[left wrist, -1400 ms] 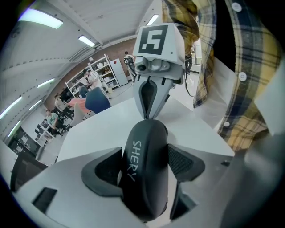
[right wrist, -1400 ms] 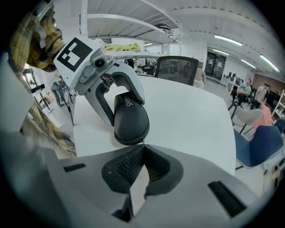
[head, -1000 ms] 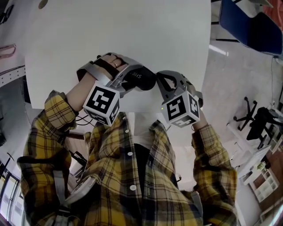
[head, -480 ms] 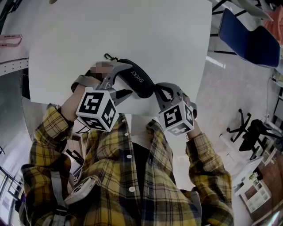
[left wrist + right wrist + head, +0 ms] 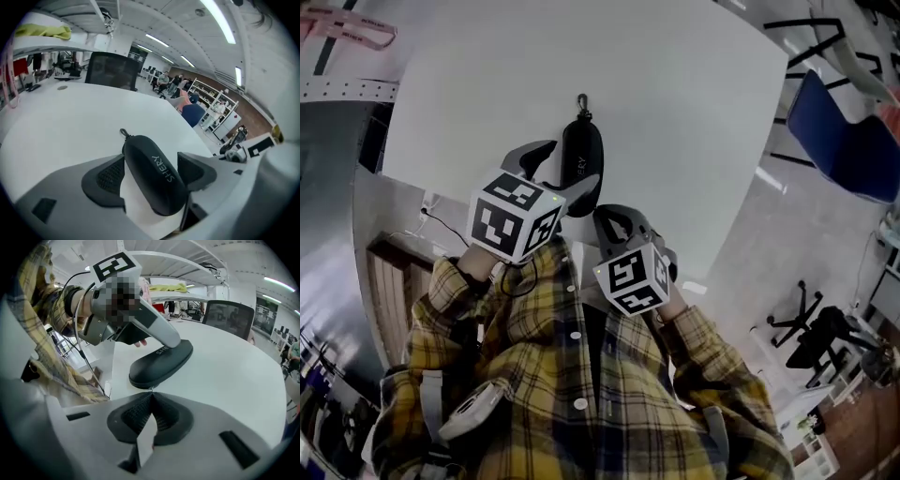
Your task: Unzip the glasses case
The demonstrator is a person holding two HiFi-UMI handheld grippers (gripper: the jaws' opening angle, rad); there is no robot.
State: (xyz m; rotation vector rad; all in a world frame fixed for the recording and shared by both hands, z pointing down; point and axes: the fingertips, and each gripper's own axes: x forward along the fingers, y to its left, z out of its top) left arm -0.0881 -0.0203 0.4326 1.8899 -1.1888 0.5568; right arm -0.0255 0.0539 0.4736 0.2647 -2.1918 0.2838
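A black oval glasses case (image 5: 582,159) lies on the white table (image 5: 684,103), its clip end pointing away from me. My left gripper (image 5: 565,180) is shut on the case across its width; in the left gripper view the case (image 5: 154,176) sits between the two dark pads (image 5: 108,177). My right gripper (image 5: 600,218) is at the case's near end. In the right gripper view its jaws are closed together (image 5: 150,397) on the small metal zipper pull (image 5: 150,389) just under the case (image 5: 161,363).
The case lies close to the table's near edge, above my plaid shirt. A blue chair (image 5: 848,141) stands off the table's right side, and a black office chair (image 5: 112,70) at its far side. A pink item (image 5: 352,30) lies at the far left.
The case has swung from a diagonal lie to pointing straight away from me. Both grippers have drawn in closer to my body, and the right one now sits at the case's near end.
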